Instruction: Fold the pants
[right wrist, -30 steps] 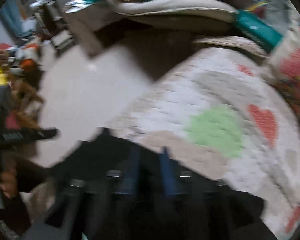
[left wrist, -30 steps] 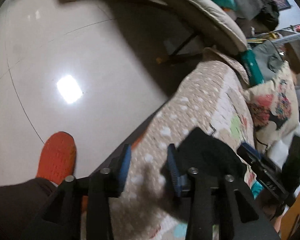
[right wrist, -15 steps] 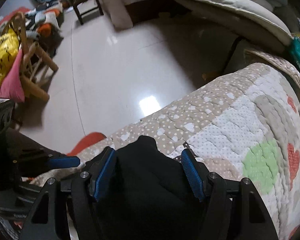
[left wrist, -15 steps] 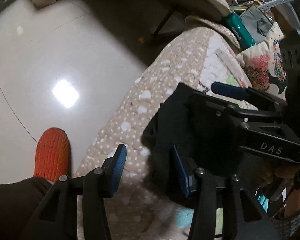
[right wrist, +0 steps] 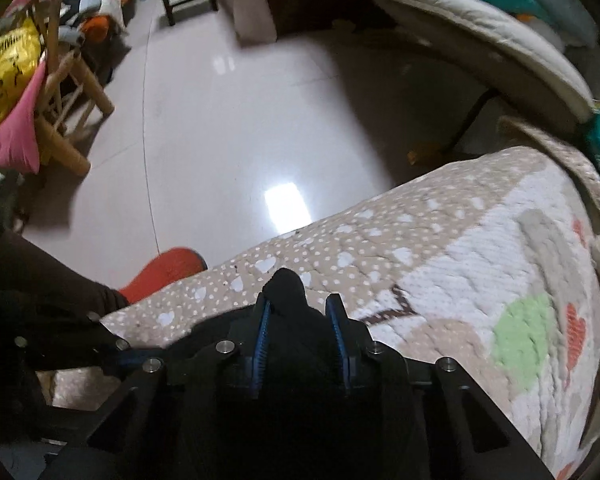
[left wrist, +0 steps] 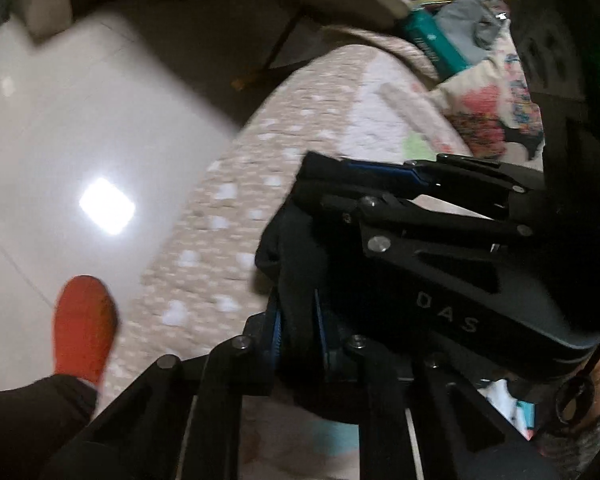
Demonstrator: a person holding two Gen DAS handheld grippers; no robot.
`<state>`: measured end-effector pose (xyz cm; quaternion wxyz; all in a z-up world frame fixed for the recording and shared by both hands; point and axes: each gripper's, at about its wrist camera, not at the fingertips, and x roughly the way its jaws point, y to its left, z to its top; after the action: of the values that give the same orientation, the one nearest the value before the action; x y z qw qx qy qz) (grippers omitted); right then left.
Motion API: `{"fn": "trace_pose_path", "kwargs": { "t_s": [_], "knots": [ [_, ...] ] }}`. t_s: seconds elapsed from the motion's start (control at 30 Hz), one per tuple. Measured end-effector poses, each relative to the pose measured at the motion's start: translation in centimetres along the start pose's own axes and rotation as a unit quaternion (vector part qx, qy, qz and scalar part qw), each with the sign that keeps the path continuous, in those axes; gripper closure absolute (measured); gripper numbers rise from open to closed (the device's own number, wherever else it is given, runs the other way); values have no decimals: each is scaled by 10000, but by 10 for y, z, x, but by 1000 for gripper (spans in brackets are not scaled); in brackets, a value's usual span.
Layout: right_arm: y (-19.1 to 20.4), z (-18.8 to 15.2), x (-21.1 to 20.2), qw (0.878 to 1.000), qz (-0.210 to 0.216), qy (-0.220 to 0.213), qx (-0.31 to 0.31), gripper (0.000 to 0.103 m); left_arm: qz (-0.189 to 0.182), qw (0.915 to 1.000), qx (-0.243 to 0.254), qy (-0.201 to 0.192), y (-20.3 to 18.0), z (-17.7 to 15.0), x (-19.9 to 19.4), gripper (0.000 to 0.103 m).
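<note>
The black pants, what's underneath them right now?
Under the black pants lies a heart-patterned quilt, visible around the bunched cloth. Both grippers, left and right, have jaws closed on the fabric. Whatever lies directly beneath the bundle is covered.

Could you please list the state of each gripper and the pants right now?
left gripper: shut on the black pants.
right gripper: shut on the pants.
black pants: bunched, pinched by both grippers, over the quilt.
</note>
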<state>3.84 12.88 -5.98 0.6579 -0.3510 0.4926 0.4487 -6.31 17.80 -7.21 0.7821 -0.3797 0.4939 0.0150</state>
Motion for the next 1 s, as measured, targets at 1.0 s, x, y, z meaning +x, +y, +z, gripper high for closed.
{"fn": "trace_pose_path", "kwargs": {
  "t_s": [1.0],
  "knots": [
    [-192, -308, -147, 8754, -1785, -1152, 4343, 53, -1371, 9735, 1658, 777, -147, -49, 36, 55]
  ]
}}
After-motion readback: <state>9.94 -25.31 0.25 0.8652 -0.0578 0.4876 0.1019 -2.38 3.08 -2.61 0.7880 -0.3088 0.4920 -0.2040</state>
